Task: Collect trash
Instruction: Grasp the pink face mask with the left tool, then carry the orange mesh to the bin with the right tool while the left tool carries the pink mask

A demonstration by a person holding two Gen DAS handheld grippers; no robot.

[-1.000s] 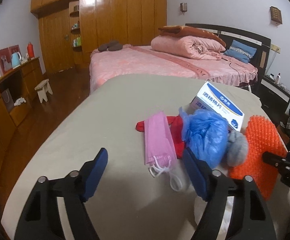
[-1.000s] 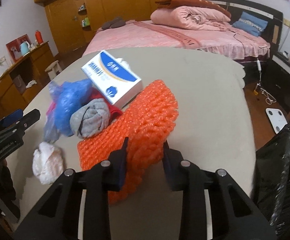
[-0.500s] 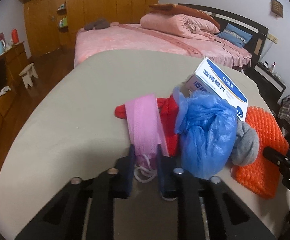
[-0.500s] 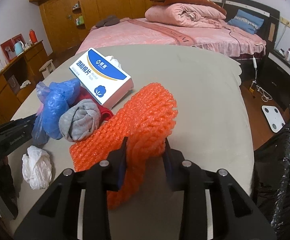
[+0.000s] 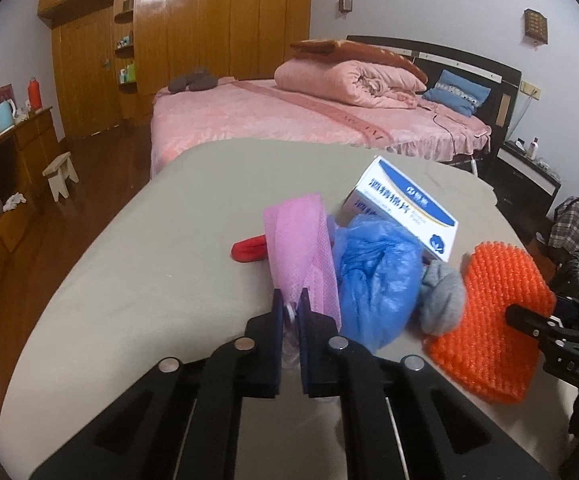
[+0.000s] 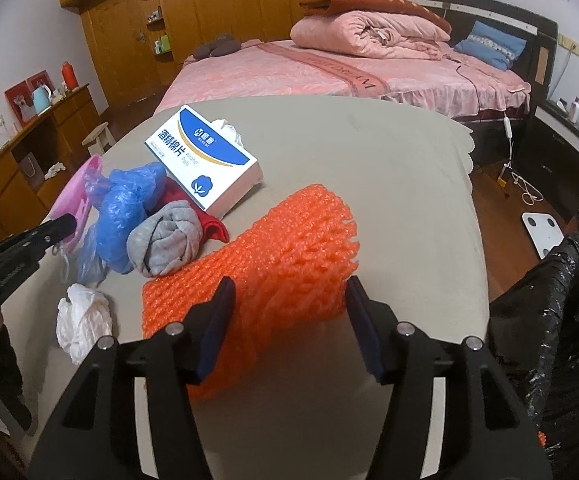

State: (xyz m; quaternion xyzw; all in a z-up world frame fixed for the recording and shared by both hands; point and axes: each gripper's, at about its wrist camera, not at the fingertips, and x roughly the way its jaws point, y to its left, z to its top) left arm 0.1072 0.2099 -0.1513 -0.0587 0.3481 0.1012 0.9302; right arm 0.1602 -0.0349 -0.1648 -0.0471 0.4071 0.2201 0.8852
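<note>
My left gripper [image 5: 289,308] is shut on the near end of a pink face mask [image 5: 301,248] and holds it raised off the beige table [image 5: 169,260]. My right gripper [image 6: 287,304] is open, its fingers either side of the orange foam net [image 6: 273,260] lying on the table. Beside these lie a crumpled blue plastic bag [image 5: 373,276], a grey sock [image 6: 165,240], a red cloth [image 5: 249,250], a blue-and-white alcohol pad box [image 6: 205,156] and a white crumpled tissue [image 6: 83,320].
A black trash bag [image 6: 549,320] stands at the table's right edge. A pink bed [image 5: 309,120] lies behind the table. Wooden cabinets [image 5: 5,168] and a small stool [image 5: 61,174] stand at the left. A white scale [image 6: 541,228] lies on the floor.
My left gripper closed on the pink mask and lifted it off the table. My right gripper was shut on the orange net and has opened, the net resting on the table.
</note>
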